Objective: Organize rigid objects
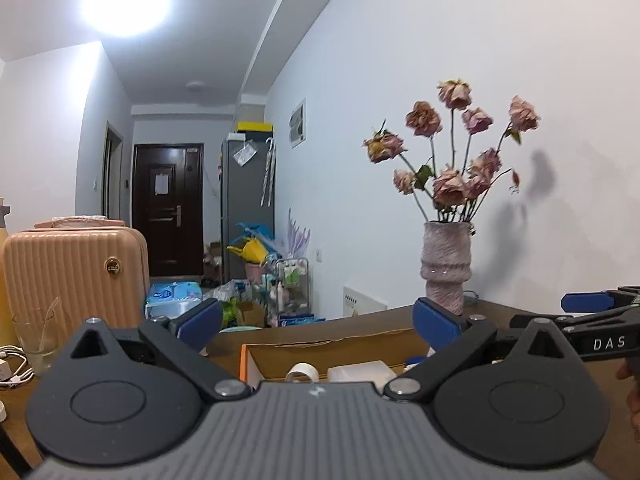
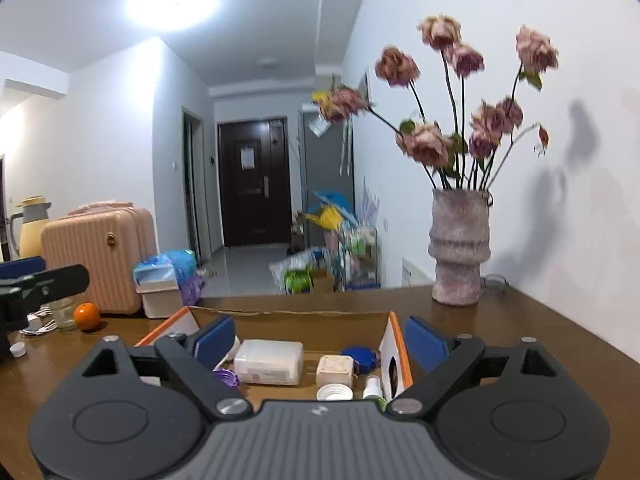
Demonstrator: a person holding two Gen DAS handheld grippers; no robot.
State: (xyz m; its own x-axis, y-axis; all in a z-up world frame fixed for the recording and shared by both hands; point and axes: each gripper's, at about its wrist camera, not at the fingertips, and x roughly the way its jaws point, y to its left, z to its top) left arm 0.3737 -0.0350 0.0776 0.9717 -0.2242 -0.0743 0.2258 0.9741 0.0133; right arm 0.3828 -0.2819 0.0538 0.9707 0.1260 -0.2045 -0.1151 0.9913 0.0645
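Both the left hand-held gripper (image 1: 316, 322) and the right hand-held gripper (image 2: 320, 340) gape wide, empty, above the box (image 2: 394, 344) on the worktop (image 2: 540, 340).

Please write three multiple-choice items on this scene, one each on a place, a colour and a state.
1. Where does the vase stand?
A. on the table, beyond the box's right end
B. inside the box
C. on the suitcase

2. What colour is the round fruit on the table?
A. green
B. orange
C. purple

3. How does the right gripper stand?
A. shut on a bottle
B. shut and empty
C. open, holding nothing

Answers:
1 A: the vase rests on the tabletop behind the box.
2 B: it is plainly orange.
3 C: its blue pads stand wide apart, nothing between them.
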